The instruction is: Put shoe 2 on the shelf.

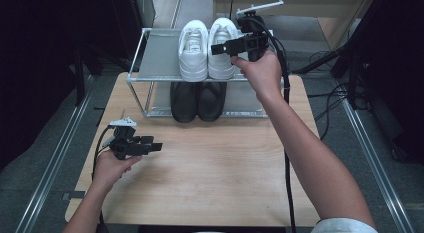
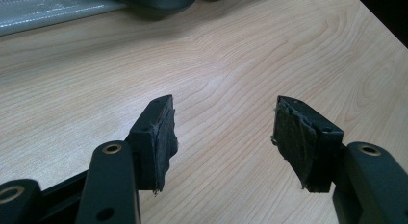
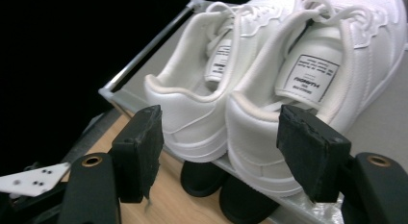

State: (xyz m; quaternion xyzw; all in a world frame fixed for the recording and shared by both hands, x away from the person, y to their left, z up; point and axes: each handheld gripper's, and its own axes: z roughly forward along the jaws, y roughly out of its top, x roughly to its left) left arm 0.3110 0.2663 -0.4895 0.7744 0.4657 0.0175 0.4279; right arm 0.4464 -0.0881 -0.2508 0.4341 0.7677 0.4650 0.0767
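On the rack's (image 1: 150,79) top shelf, at the far edge of the table (image 1: 215,178), I see a pair of white shoes (image 1: 207,48) side by side, heels toward me. Below them, on the lower shelf, sits a pair of black shoes (image 1: 197,100).

My right tool (image 1: 216,49) is up at the rack, just in front of the heels of the white pair and lying level. In the right gripper view its jaws stand wide; the heel of one white shoe (image 3: 262,132) lies between them, a little farther off, and I see no pad pressing on it. The other white shoe (image 3: 192,113) sits beside it, touching along the side. Black shoe toes (image 3: 226,190) show under the shelf edge.

My left tool (image 1: 157,146) hovers low over the near left part of the table, well apart from the rack. In the left gripper view its jaws are wide with nothing between them, just bare wood (image 2: 226,70) beneath.
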